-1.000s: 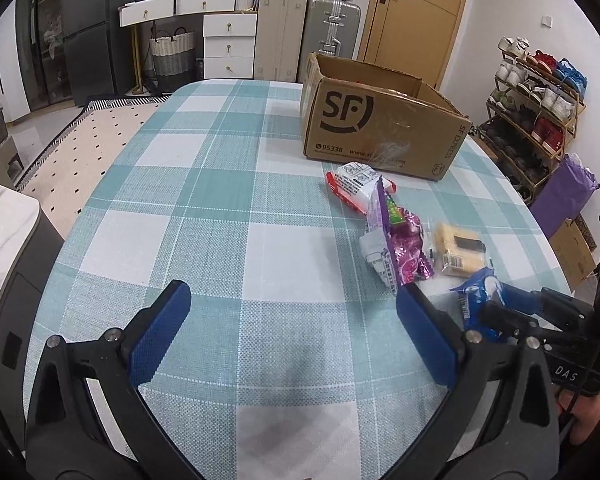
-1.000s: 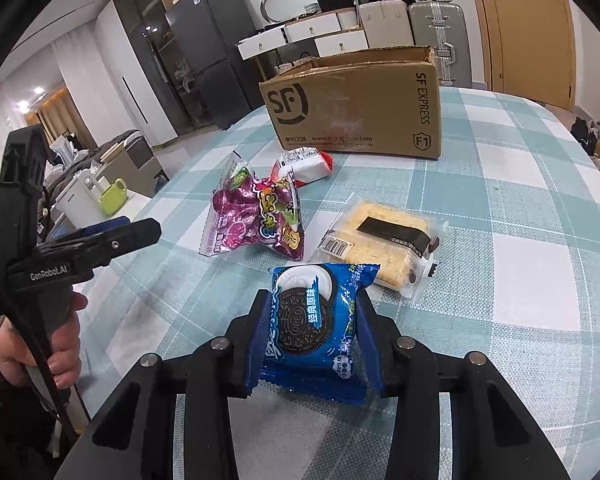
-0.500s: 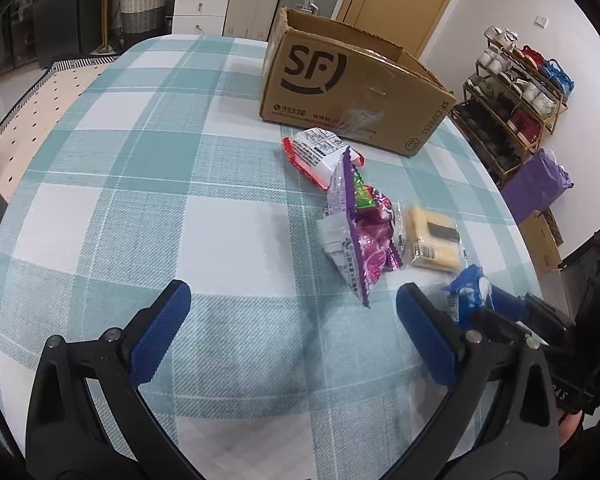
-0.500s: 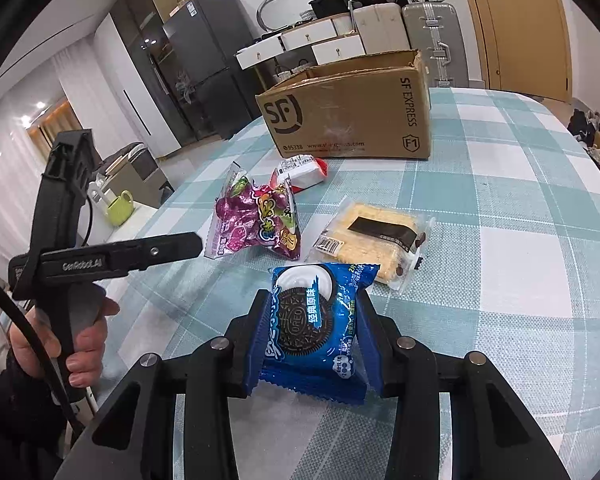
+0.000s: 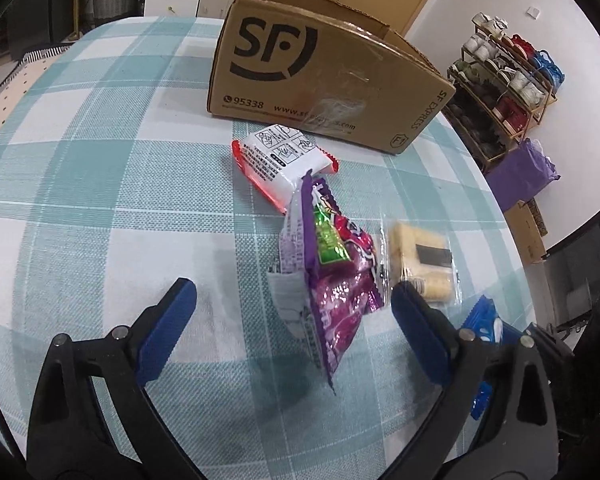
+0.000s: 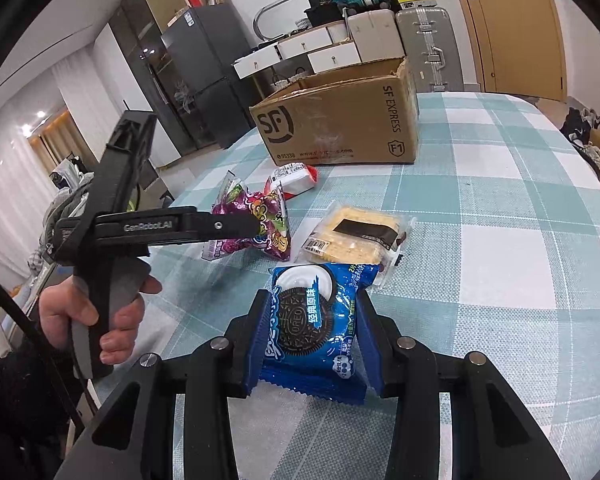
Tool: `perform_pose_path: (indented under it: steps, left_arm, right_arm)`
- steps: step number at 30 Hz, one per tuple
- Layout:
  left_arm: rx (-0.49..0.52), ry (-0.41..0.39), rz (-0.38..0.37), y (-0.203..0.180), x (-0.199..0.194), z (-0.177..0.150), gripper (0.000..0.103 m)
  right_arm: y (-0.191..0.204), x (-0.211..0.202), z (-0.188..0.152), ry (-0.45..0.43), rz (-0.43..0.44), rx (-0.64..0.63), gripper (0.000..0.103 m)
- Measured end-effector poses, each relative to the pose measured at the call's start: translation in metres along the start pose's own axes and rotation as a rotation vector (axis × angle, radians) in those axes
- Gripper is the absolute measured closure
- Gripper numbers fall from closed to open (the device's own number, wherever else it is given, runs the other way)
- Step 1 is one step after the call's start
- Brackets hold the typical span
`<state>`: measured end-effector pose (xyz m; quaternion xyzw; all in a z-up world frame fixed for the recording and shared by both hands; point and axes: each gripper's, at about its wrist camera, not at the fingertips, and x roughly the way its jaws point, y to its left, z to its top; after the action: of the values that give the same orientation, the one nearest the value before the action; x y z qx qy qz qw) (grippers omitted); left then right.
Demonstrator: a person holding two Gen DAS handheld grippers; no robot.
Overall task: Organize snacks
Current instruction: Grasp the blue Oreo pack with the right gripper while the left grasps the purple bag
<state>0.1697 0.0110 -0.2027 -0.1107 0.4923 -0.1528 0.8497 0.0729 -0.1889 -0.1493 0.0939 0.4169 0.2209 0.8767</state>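
since a second ago my left gripper (image 5: 288,304) is swinging in over the purple candy bag (image 5: 332,276), jaws wide and starting to close, the bag lying between them untouched. my right gripper (image 6: 312,332) is pinching the blue oreo pack (image 6: 314,320). nothing looks boxed yet as far as i can see: the red-edged packet (image 5: 278,160) at twelve o'clock of the bag and the yellow cake pack (image 5: 420,260) at three o'clock are waiting on the checked tablecloth (image 5: 100,200). the cardboard box (image 5: 320,76) is reading "sf", "95338", "sf express", "f1".

It looks like a home: a fridge (image 6: 204,80), suitcases (image 6: 424,44) and a shoe rack (image 5: 504,92) stand beyond the table (image 5: 100,200), ahead of the grippers.
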Motion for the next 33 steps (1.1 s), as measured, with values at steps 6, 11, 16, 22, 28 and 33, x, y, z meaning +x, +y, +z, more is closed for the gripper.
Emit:
perform_pose_path:
  steps: [6, 11, 16, 22, 28, 33]
  left_arm:
    - [0.014, -0.016, 0.001, -0.001, 0.005, 0.006, 0.019]
    - [0.033, -0.017, -0.011, -0.002, 0.003, 0.005, 0.050]
    - [0.037, -0.042, -0.023, -0.001, -0.009, 0.000, 0.064]
    - [0.103, -0.097, -0.005, -0.012, -0.037, -0.008, 0.064]
    - [0.120, -0.136, 0.009, -0.017, -0.061, -0.012, 0.064]
    - [0.138, -0.173, 0.016, -0.020, -0.083, -0.014, 0.064]
  right_arm:
    - [-0.003, -0.002, -0.001, -0.005, 0.005, 0.009, 0.062]
    - [-0.003, -0.002, -0.002, -0.007, 0.005, 0.009, 0.062]
    - [-0.002, -0.004, -0.001, -0.010, 0.004, 0.009, 0.062]
    - [0.002, -0.007, -0.001, -0.017, 0.004, 0.004, 0.062]
    - [0.008, -0.014, 0.001, -0.030, 0.009, -0.003, 0.062]
    - [0.011, -0.020, 0.008, -0.046, 0.014, -0.003, 0.062]
